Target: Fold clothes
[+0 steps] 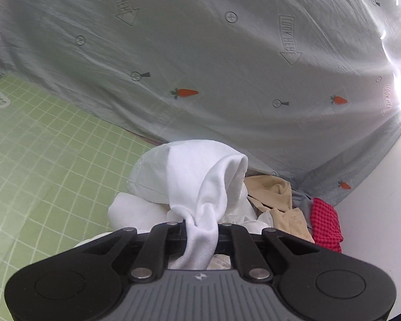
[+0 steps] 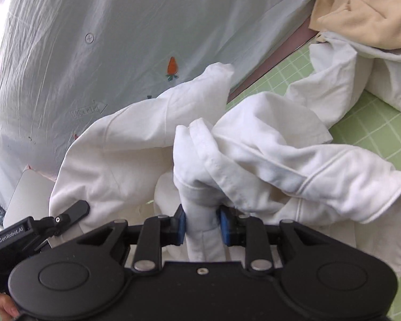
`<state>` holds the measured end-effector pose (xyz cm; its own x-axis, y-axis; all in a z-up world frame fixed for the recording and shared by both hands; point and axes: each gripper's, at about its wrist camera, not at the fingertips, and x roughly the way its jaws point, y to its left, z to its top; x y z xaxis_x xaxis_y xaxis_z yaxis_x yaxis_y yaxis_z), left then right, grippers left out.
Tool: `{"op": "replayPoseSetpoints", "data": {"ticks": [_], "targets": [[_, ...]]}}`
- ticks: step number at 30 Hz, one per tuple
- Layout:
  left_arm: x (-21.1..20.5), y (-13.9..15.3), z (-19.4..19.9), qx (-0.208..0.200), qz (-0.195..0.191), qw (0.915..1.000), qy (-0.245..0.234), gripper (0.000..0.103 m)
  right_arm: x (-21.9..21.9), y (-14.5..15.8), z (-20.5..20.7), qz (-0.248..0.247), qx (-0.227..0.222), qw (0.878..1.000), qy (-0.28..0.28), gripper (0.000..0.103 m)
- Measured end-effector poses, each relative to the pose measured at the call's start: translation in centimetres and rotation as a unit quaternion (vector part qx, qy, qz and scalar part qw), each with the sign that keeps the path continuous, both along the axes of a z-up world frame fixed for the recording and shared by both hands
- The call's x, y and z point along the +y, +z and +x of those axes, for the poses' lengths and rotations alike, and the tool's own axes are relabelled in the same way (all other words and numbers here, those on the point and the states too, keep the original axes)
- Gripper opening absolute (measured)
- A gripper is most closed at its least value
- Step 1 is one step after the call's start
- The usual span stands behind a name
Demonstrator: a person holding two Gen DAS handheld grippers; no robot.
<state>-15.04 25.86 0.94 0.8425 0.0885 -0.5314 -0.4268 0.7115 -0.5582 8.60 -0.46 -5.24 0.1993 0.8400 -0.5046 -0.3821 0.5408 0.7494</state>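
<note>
A white garment (image 1: 200, 176) hangs bunched over the green grid mat (image 1: 40, 160). My left gripper (image 1: 200, 227) is shut on a twisted fold of it, and the cloth runs down between the fingers. In the right wrist view the same white garment (image 2: 267, 147) spreads in crumpled layers, with a seam and a sleeve showing. My right gripper (image 2: 201, 224) has its blue pads (image 2: 181, 227) pressed on a thick gathered fold, so it is shut on the cloth.
A grey sheet with a carrot print (image 1: 200, 53) fills the background behind the mat. A beige garment (image 1: 270, 190) and a red checked cloth (image 1: 326, 222) lie in a pile at the right. A black labelled device part (image 2: 26, 232) sits at lower left, with a hand (image 2: 2, 307) below.
</note>
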Motion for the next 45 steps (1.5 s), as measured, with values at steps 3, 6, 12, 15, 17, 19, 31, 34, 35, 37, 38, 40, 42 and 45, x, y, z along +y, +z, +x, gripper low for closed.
{"op": "replayPoseSetpoints", "data": {"ticks": [3, 6, 12, 15, 17, 19, 31, 34, 35, 37, 38, 40, 42, 45], "targets": [[3.4, 0.4, -3.2, 0.008, 0.010, 0.9987, 0.050, 0.009, 4.5, -0.3, -2.9, 0.002, -0.001, 0.999, 0.042, 0.026], [6.3, 0.5, -5.9, 0.011, 0.012, 0.9962, 0.085, 0.009, 9.0, -0.5, -5.3, 0.003, -0.005, 0.996, 0.084, 0.026], [11.2, -1.2, -9.5, 0.061, 0.019, 0.9862, 0.153, 0.011, 16.2, -1.2, -9.2, 0.004, -0.001, 0.992, 0.124, 0.026], [13.4, -3.1, -10.5, 0.117, 0.004, 0.9759, 0.184, 0.018, 18.6, -1.3, -10.0, -0.037, -0.022, 0.992, 0.121, 0.027], [14.3, -4.1, -11.3, 0.127, -0.009, 0.9738, 0.188, 0.020, 18.6, -1.0, -10.6, -0.062, -0.039, 0.991, 0.112, 0.032], [14.3, -4.3, -11.4, 0.128, -0.005, 0.9737, 0.188, 0.025, 17.4, -0.8, -11.3, -0.080, -0.053, 0.990, 0.099, 0.042], [8.4, -4.5, -8.8, 0.169, 0.014, 0.9616, 0.216, 0.042, 2.9, -2.6, -7.7, -0.150, -0.022, 0.988, -0.009, 0.060], [6.8, -4.6, -7.5, 0.173, 0.015, 0.9597, 0.221, 0.044, -0.2, -2.0, -6.3, -0.167, -0.026, 0.985, -0.033, 0.058], [6.3, -4.7, -7.0, 0.175, 0.019, 0.9592, 0.221, 0.047, -1.2, -1.8, -5.8, -0.171, -0.026, 0.984, -0.042, 0.058], [5.3, -4.7, -5.8, 0.183, 0.036, 0.9580, 0.218, 0.050, -3.0, -2.4, -4.6, -0.198, -0.018, 0.979, -0.051, 0.058], [4.8, -4.8, -5.2, 0.186, 0.044, 0.9574, 0.216, 0.052, -3.8, -2.7, -4.0, -0.214, -0.015, 0.975, -0.053, 0.056], [4.1, -4.8, -4.3, 0.195, 0.057, 0.9552, 0.215, 0.055, -4.7, -4.0, -3.1, -0.246, -0.001, 0.968, -0.050, 0.055], [3.8, -4.8, -3.8, 0.204, 0.065, 0.9526, 0.217, 0.058, -5.3, -5.0, -2.3, -0.265, 0.011, 0.963, -0.048, 0.055], [3.8, -4.7, -3.4, 0.216, 0.073, 0.9500, 0.214, 0.058, -4.7, -5.8, -2.1, -0.265, 0.022, 0.963, -0.038, 0.055]]}}
